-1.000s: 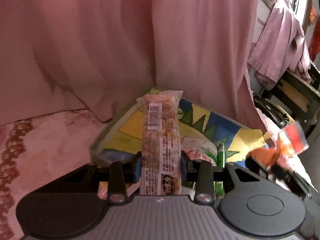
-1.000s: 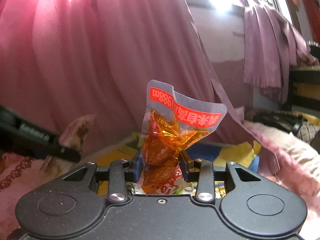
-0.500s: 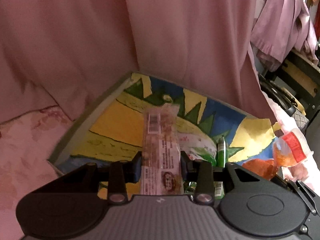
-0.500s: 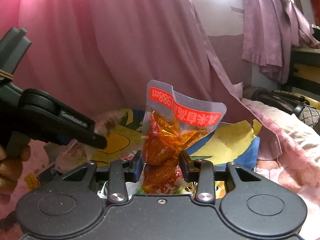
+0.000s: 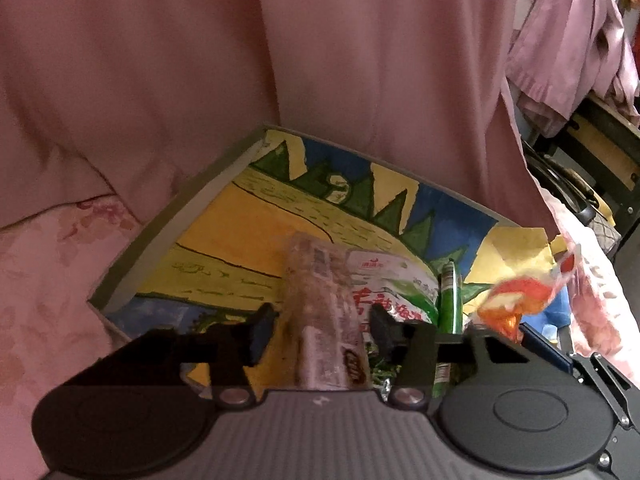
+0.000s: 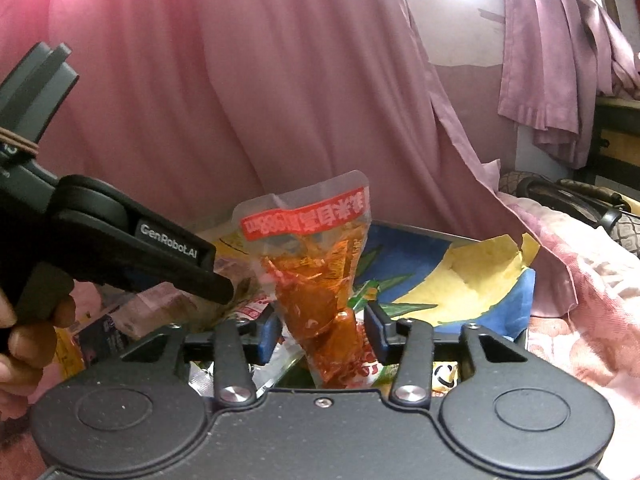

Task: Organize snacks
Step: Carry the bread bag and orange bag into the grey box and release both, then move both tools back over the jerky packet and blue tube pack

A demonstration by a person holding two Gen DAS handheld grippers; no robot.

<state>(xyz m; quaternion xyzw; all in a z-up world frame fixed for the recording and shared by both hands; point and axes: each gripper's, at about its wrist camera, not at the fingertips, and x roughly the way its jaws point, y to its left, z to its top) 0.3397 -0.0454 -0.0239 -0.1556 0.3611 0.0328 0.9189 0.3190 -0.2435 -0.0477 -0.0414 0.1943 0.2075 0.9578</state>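
A box (image 5: 192, 208) with a bright painted lining lies open below both grippers; it also shows in the right wrist view (image 6: 484, 276). My left gripper (image 5: 318, 330) is open over it, its jaws apart from the long brown snack bar (image 5: 322, 320) between them, which looks blurred. My right gripper (image 6: 322, 330) is open too; the orange-red snack pouch (image 6: 316, 276) stands between its jaws with a gap on each side. The pouch shows blurred at the right of the left wrist view (image 5: 516, 296). The left gripper's body (image 6: 120, 244) shows at the left of the right wrist view.
A white-and-green snack bag (image 5: 394, 284) and a green tube (image 5: 450, 300) lie in the box. Pink curtain (image 5: 280, 60) hangs close behind it. Pink bedding (image 5: 44, 280) surrounds the box. Dark furniture (image 5: 600, 160) stands at the right.
Both grippers have opened over the box. The snack bar and the orange pouch have come loose from the jaws and tilted. The left gripper moved further over the box.
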